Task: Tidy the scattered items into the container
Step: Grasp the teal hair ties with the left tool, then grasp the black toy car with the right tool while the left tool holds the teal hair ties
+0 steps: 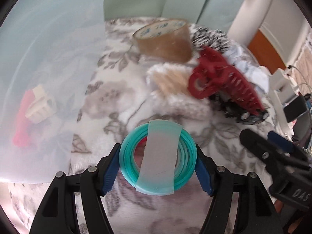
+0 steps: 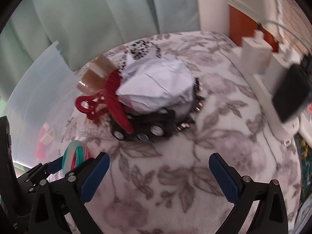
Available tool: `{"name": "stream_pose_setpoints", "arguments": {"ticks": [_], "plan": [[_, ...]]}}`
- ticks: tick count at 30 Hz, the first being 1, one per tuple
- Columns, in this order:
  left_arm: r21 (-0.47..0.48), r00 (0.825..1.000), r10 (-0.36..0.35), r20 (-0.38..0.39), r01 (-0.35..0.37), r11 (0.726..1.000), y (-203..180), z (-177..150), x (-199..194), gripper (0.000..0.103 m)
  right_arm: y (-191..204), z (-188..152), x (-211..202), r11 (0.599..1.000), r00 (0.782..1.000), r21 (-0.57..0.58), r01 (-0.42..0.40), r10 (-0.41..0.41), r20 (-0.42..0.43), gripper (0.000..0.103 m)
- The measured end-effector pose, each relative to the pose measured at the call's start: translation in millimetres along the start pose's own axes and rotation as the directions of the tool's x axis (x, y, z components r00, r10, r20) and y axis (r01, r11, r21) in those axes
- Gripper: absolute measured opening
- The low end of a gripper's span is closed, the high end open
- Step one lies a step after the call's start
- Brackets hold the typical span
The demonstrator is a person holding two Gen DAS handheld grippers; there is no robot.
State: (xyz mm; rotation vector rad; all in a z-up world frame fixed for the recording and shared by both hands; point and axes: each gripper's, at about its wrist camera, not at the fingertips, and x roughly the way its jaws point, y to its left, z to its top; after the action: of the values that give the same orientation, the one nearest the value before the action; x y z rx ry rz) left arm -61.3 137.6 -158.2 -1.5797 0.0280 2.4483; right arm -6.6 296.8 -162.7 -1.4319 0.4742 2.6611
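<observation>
Firstly, left wrist view: left gripper (image 1: 158,161), both blue pads clamped on a teal coil of thin plastic cord bound by a translucent grey band (image 1: 159,159), held above the floral fleece blanket (image 1: 120,81). The band's long axis runs away from the camera. Translucent plastic container (image 1: 44,81) at left (a cream claw clip (image 1: 41,105) inside). Brown packing tape roll (image 1: 165,41) and red claw hair clip (image 1: 224,80) beyond.

Right wrist view: right gripper (image 2: 159,177), jaws wide, empty. Crumpled white paper (image 2: 156,83) atop a black studded item (image 2: 156,126), barely seen from the left.
</observation>
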Motion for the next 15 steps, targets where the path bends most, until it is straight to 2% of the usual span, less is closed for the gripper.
{"name": "stream_pose_setpoints", "arguments": {"ticks": [8,15], "plan": [[0.007,1.0,-0.003,-0.002,0.003,1.0,10.0,-8.7,-4.5,0.072,10.7,21.8,9.5,0.999,1.0,-0.034,0.023,-0.023,0.006,0.101],[0.02,1.0,0.002,-0.003,-0.002,1.0,9.4,-9.6,-3.2,0.072,5.9,31.4,19.2,0.997,0.998,-0.025,0.07,-0.07,-0.005,0.086]]}}
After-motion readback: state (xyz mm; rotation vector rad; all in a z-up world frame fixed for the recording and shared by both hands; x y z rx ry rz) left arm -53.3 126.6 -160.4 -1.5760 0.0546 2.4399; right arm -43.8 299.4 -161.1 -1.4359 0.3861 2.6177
